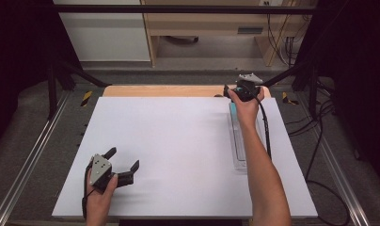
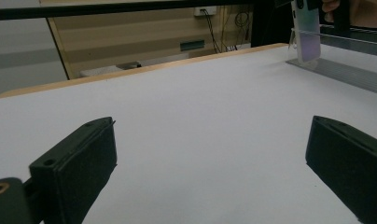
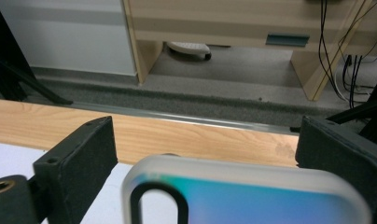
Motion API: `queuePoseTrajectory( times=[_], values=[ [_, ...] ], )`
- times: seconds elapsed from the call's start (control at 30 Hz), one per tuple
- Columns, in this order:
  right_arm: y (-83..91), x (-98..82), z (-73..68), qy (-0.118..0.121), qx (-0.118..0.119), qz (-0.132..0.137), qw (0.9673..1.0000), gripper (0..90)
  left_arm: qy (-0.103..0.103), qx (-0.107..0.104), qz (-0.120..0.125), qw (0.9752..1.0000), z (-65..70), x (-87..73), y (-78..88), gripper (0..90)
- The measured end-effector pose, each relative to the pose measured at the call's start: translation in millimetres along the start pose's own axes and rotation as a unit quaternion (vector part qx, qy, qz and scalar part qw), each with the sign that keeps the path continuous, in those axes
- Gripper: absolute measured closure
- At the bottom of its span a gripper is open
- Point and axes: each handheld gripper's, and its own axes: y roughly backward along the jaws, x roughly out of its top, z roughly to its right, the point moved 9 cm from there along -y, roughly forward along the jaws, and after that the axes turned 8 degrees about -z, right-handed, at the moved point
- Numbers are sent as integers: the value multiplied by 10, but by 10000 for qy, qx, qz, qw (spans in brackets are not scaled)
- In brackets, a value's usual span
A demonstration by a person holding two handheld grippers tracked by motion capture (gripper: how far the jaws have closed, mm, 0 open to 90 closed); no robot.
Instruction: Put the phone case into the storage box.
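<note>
A phone (image 3: 252, 196) with a blue back and a frosted clear case stands upright at the far end of a long clear rack (image 1: 240, 146) on the right of the white table (image 1: 178, 141). My right gripper (image 1: 235, 94) is over it, and the phone's top sits between its two black jaws (image 3: 205, 154). A thin gap shows beside the left pad (image 3: 91, 149), so the jaws are open around the phone. The phone (image 2: 307, 32) also appears far off in the left gripper view. My left gripper (image 1: 123, 158) rests near the front left, open wide with nothing between its pads (image 2: 210, 154).
A wooden strip (image 1: 164, 90) runs along the table's far edge. Metal rails (image 1: 33, 150) flank the table on both sides. Beyond are grey floor, wooden furniture (image 1: 202, 23) and hanging cables (image 1: 284, 42). A black cable (image 1: 265, 127) trails from the right gripper along the forearm.
</note>
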Motion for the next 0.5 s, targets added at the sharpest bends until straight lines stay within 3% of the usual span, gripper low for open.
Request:
queuePoseTrajectory(
  times=[0.2,0.5],
  values=[
    [89,65,-1,42,33,97,9999,54,78,37,38,10000,-37,1,17,16],
    [357,213,16,90,20,296,9995,53,56,103,68,9999,-53,15,46,15]
  ],
)
